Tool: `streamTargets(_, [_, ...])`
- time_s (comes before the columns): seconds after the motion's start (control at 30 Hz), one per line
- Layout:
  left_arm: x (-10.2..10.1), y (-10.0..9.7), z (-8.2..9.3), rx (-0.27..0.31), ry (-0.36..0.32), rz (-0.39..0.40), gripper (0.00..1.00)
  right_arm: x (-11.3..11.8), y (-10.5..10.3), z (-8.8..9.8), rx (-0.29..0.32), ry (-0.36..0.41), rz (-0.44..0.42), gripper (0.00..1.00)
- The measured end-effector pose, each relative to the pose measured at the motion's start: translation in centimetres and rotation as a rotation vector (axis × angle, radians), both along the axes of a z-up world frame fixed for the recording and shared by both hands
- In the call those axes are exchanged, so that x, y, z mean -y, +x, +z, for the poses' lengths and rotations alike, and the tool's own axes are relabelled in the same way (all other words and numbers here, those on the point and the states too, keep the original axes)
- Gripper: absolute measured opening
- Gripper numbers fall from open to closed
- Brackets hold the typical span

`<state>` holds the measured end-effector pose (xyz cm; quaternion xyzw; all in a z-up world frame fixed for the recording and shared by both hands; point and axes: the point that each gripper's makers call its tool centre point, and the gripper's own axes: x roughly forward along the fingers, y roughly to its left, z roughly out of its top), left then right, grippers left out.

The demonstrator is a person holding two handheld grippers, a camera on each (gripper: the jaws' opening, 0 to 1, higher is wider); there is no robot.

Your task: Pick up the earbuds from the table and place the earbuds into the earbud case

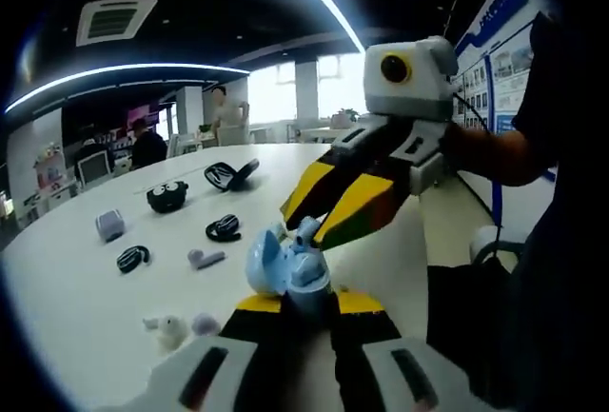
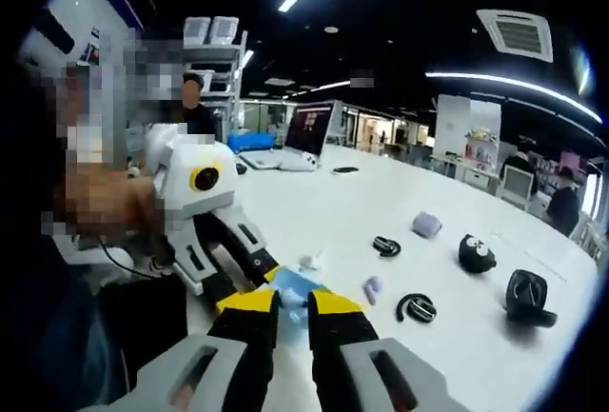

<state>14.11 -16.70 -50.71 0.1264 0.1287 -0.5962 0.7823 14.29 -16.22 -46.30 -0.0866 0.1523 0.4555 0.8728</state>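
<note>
Yellow-tipped left gripper (image 1: 309, 300) fingers (image 1: 259, 304) clamped on one open light-blue plastic earbud case (image 1: 285, 267), base hidden between them, held above the white round surface (image 1: 86, 288). Right gripper (image 2: 293, 302) fingers (image 2: 249, 300) nearly together at the case (image 2: 293, 293), mostly hidden there; whether they pinch an earbud cannot be told. On the surface: one white earbud (image 1: 169, 329), one lilac earbud (image 1: 205, 323), blurred; three black cases (image 1: 166, 196), two lilac cases (image 1: 109, 225).

The table (image 1: 86, 288) looks smooth, white and a bit shiny. On it, the blue earbud case (image 1: 285, 267) is glossy plastic. Beside that case, the small white earbuds (image 1: 169, 330) look smooth plastic too.
</note>
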Motion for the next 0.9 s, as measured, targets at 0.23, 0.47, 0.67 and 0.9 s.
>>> streamTargets(0.23, [-0.03,0.01,0.02,0.001,0.002,-0.003,0.19,0.1,0.27,0.15,-0.026,0.005,0.012,0.11])
streamTargets(0.47, [-0.1,0.01,0.03,-0.001,0.003,-0.004,0.19,0.1,0.04,0.0,-0.012,-0.036,0.05,0.11])
streamTargets(0.67, [-0.14,0.04,0.06,-0.003,0.007,-0.005,0.19,0.2,-0.03,0.13,-0.026,-0.038,0.067,0.1])
streamTargets(0.9, [-0.07,0.07,0.09,0.005,0.022,-0.011,0.19,0.8,0.31,0.29,-0.022,-0.037,0.045,0.09])
